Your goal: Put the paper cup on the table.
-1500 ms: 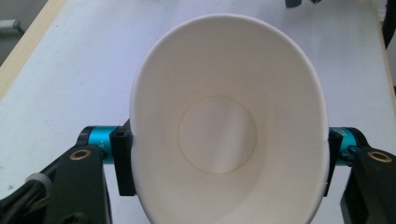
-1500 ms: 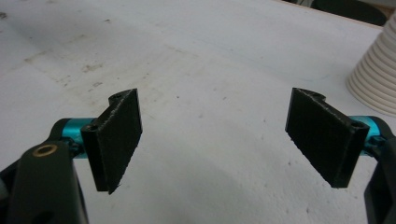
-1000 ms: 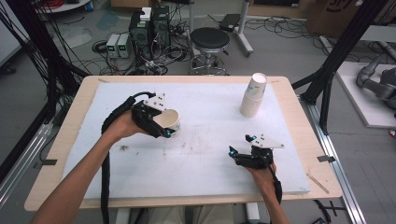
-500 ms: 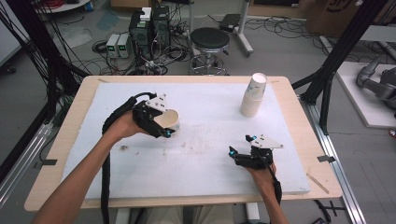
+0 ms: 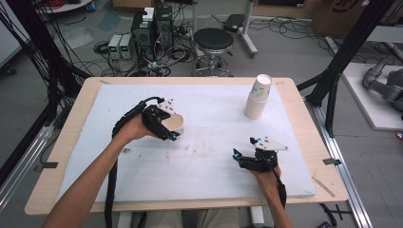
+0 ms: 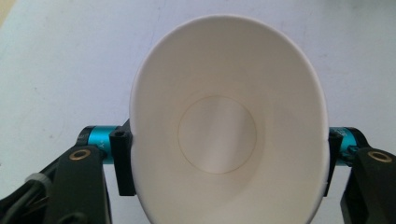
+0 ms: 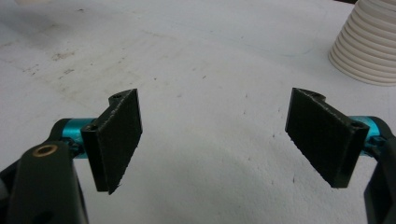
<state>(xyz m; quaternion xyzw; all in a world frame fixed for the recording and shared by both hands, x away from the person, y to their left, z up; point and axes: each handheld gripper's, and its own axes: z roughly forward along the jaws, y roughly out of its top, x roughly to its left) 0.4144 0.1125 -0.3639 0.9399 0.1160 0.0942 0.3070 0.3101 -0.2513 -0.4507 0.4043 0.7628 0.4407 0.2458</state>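
Holding a single paper cup left of centre in the high view, the left gripper clamps its sides just above the white table. Lower right, the right gripper rests wide and empty. Cup stack upper right; setting down appears pending.

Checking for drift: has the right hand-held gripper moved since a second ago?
No. The right hand-held gripper sits at the same spot near the white mat's front right, jaws open, the same way off the cup stack.
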